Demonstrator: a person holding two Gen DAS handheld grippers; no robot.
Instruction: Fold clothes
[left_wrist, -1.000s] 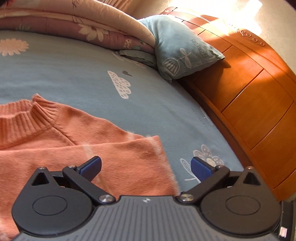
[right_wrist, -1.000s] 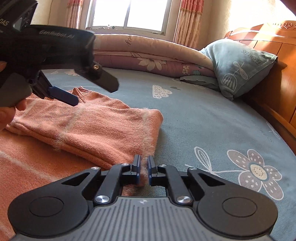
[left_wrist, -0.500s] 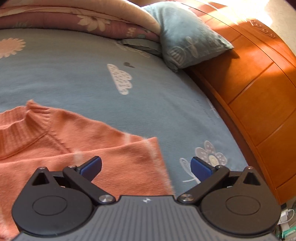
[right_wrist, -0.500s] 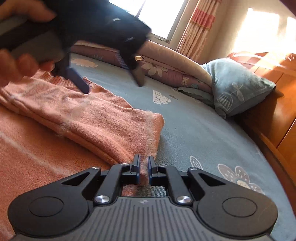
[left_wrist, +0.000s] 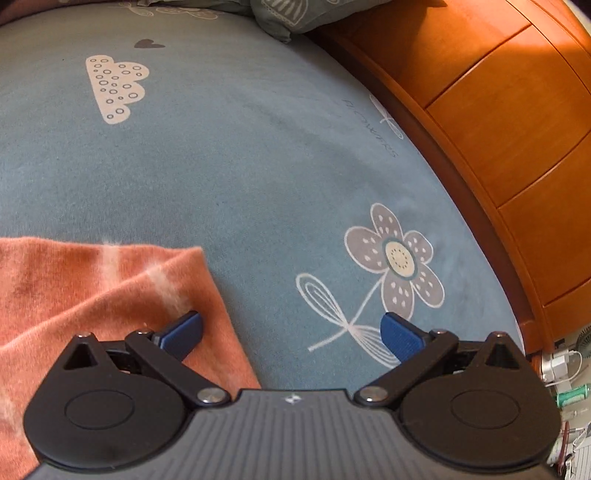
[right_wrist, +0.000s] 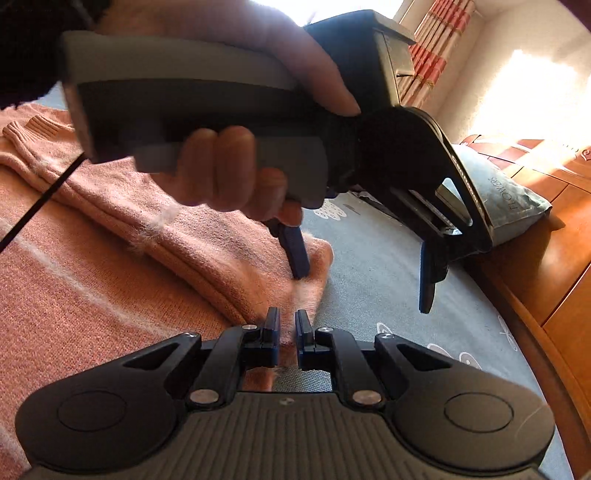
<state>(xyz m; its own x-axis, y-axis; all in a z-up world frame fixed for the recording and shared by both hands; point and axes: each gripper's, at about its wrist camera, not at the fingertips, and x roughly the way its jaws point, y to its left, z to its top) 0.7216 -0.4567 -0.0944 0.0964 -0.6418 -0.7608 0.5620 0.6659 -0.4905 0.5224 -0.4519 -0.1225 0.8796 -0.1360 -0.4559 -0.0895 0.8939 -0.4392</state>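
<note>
Pillow print reads "FLOWERS"; same word on bedsheet, inverted.

warm sunlight (window glare), fisheye bending, blurred hand

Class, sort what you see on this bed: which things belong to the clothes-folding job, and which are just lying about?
Part of the job:
- orange knitted sweater
- left gripper, open over the sleeve end
- right gripper, shut on the sweater's edge

Just lying about:
- blue-grey printed pillow
- orange wooden headboard
- blue flower-print bedsheet
</note>
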